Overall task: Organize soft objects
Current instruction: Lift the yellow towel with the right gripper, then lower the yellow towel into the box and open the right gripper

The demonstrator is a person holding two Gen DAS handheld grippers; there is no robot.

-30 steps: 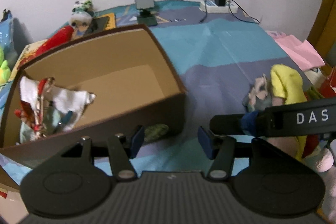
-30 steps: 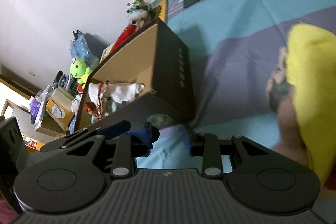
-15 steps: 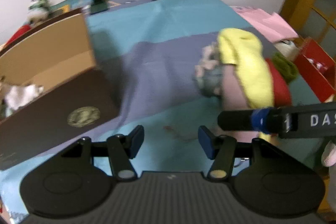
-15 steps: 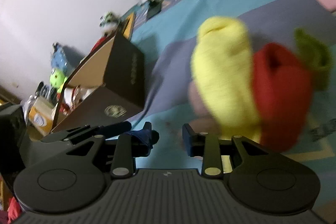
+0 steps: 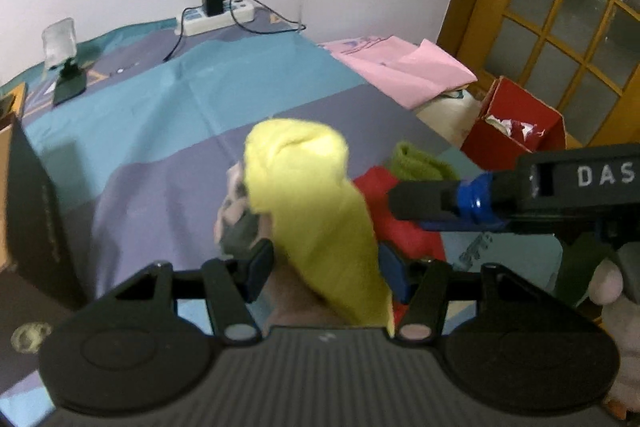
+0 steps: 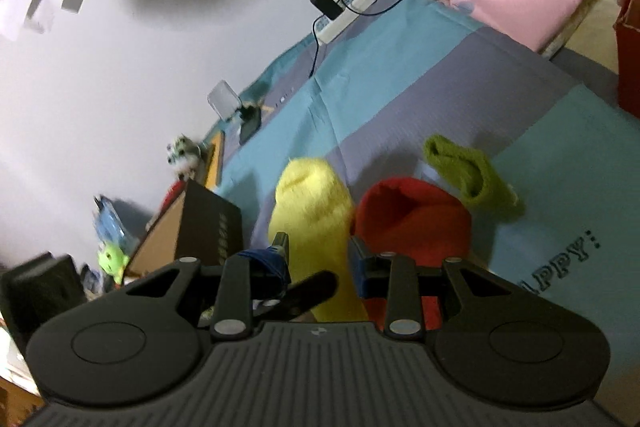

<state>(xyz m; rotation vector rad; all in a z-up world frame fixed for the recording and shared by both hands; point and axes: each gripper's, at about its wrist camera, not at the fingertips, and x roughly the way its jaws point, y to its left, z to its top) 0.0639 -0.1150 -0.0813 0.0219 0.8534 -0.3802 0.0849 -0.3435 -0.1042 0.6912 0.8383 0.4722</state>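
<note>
A pile of soft items lies on the blue and purple bedsheet [image 5: 168, 115]: a yellow sock [image 5: 308, 203] on top, a red sock [image 5: 400, 219], a green sock [image 5: 420, 163] and a grey-pink patterned cloth [image 5: 236, 211]. My left gripper [image 5: 326, 269] is open with its fingers on either side of the yellow sock's near end. My right gripper [image 6: 320, 263] is open, its jaws around the yellow sock [image 6: 312, 211], with the red sock [image 6: 412, 223] and green sock [image 6: 468, 175] to the right. The right gripper shows in the left wrist view [image 5: 424, 199] above the red sock.
A brown cardboard box [image 6: 192, 231] stands to the left, also at the left wrist view's left edge [image 5: 28, 203]. A power strip [image 5: 216, 19] and a small stand [image 5: 64, 75] sit by the wall. Pink folded cloth [image 5: 400, 67] and a red box [image 5: 516, 123] are on the right.
Both grippers swung right, away from the cardboard box, and closed in on the sock pile. The yellow sock now sits between the jaws of both grippers.
</note>
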